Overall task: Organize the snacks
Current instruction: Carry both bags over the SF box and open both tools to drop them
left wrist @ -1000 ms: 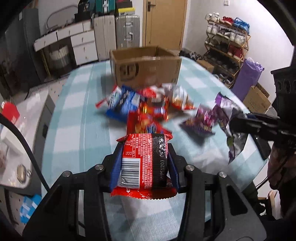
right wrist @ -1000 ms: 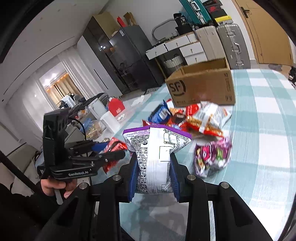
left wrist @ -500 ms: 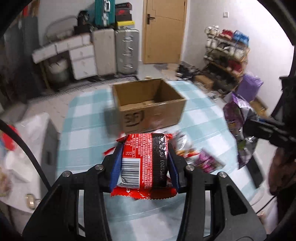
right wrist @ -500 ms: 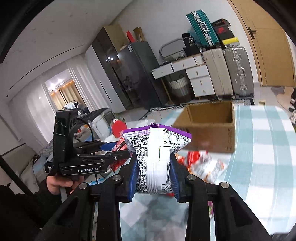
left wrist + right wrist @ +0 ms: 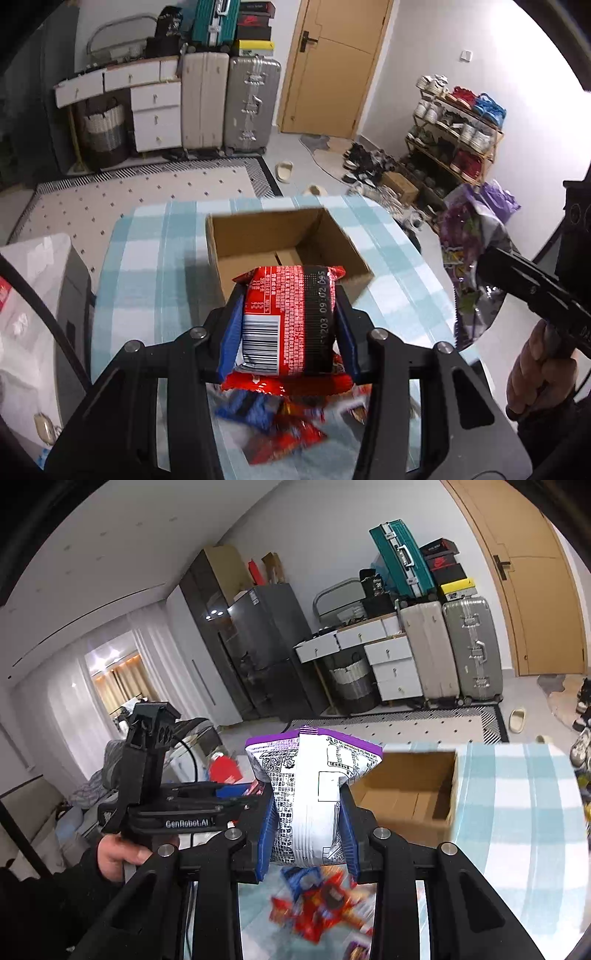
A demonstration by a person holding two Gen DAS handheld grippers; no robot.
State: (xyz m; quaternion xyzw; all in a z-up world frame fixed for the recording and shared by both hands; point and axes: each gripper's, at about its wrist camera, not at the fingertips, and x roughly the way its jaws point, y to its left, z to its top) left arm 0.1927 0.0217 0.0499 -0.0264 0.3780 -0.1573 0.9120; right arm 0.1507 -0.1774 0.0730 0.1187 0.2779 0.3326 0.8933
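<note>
Left wrist view: the left gripper [image 5: 288,325] pinches a red snack packet [image 5: 291,317] between its blue pads, barcode side up, the packet's long axis running away from the camera toward the open cardboard box [image 5: 284,243]. That box sits straight ahead on the checked tablecloth [image 5: 147,266], its mouth facing up and its near wall just beyond the packet's far end, so a short forward carry should bring the packet over the opening. Loose snacks [image 5: 280,428] lie blurred beneath the fingers. Off to the right, the other tool holds a purple bag [image 5: 469,258] up in the air (clear of the table). Right wrist view: the right gripper [image 5: 306,812] clamps a white-and-purple bag [image 5: 310,786] upright, and the box [image 5: 410,797] lies ahead and to the right, partly hidden behind the bag. The left tool, held in the left hand [image 5: 118,853], appears to hover at about the same height, though which of the two is nearer the box is hard to judge.
</note>
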